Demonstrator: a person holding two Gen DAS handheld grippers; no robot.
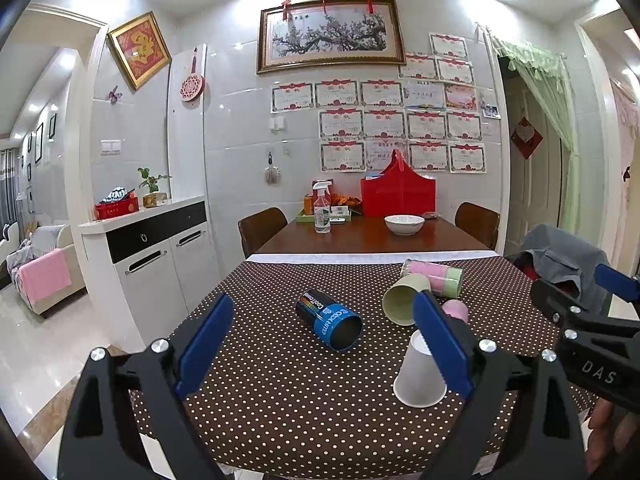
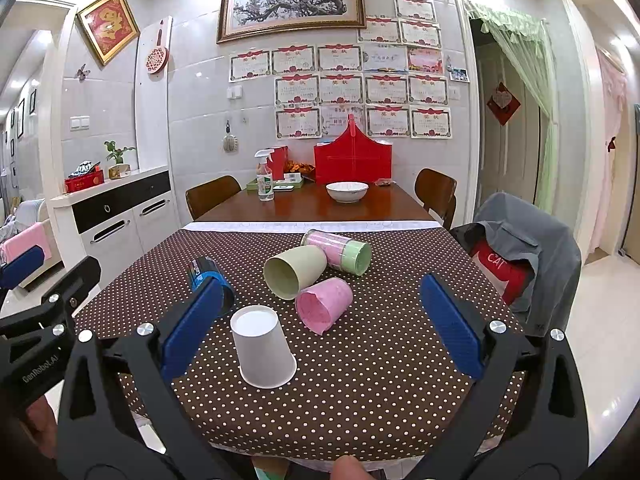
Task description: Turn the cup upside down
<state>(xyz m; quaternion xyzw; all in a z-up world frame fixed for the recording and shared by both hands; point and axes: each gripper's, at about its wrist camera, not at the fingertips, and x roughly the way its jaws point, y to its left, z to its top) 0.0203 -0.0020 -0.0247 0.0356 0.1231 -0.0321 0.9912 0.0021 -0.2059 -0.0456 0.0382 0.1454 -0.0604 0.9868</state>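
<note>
A white paper cup (image 2: 262, 350) stands upside down on the dotted tablecloth (image 2: 380, 380); it also shows in the left wrist view (image 1: 418, 376). Behind it lie on their sides a green cup (image 2: 294, 272), a pink cup (image 2: 325, 305), a blue-black can (image 1: 330, 319) and a pink-and-green cup stack (image 2: 340, 251). My left gripper (image 1: 322, 342) is open and empty, above the near table edge, left of the white cup. My right gripper (image 2: 320, 328) is open and empty, with the white cup between its fingers' line of sight.
The far wooden table holds a white bowl (image 2: 347, 191), a spray bottle (image 2: 265, 178) and a red bag (image 2: 352, 162). A chair draped with a grey jacket (image 2: 520, 248) stands at the right. A white cabinet (image 2: 116, 216) stands at the left.
</note>
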